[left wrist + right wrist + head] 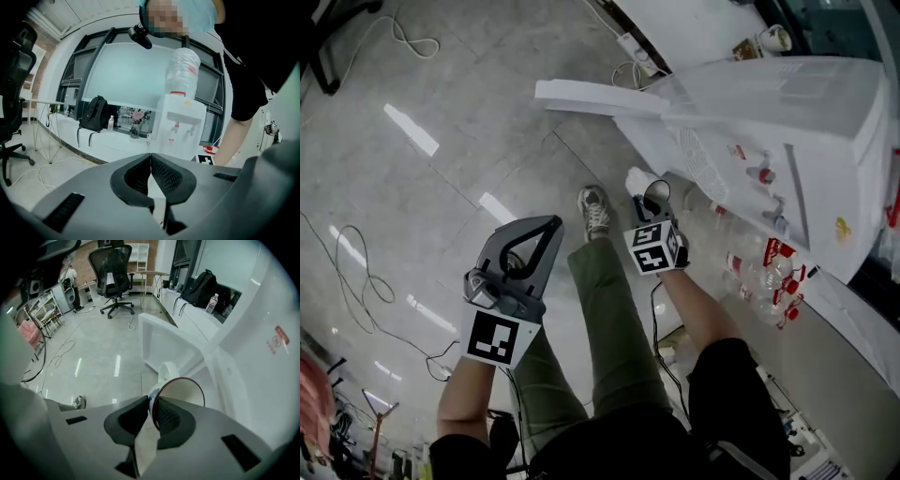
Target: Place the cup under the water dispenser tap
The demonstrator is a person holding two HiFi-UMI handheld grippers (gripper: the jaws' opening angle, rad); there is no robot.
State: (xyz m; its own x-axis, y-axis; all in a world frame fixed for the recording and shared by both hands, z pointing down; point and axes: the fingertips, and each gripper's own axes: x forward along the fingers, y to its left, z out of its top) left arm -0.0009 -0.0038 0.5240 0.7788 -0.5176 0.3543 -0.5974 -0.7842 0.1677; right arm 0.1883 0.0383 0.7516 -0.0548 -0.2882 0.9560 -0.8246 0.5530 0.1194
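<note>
Cup [186, 391]: pinched by its rim in your right gripper [151, 402]; left gripper [150, 157] closed, empty; setting it under the dispenser tap [176, 126] remains.

We are logging a glossy grey tiled floor [469, 122], lights glinting off it. A white cable [412, 42] is lying looped at the far side and a thin dark cable [356, 281] is trailing nearer us. A black backpack [204, 287] is leaning on the white ledge [187, 319], with a clear bottle [212, 303] standing just beside it (contents unreadable). A black office chair [115, 268] is standing near a thin-legged table [152, 275]. Red-labelled plastic bottles [769, 281] are lying heaped. A grey sneaker [594, 210] is resting flat on the tiles.
</note>
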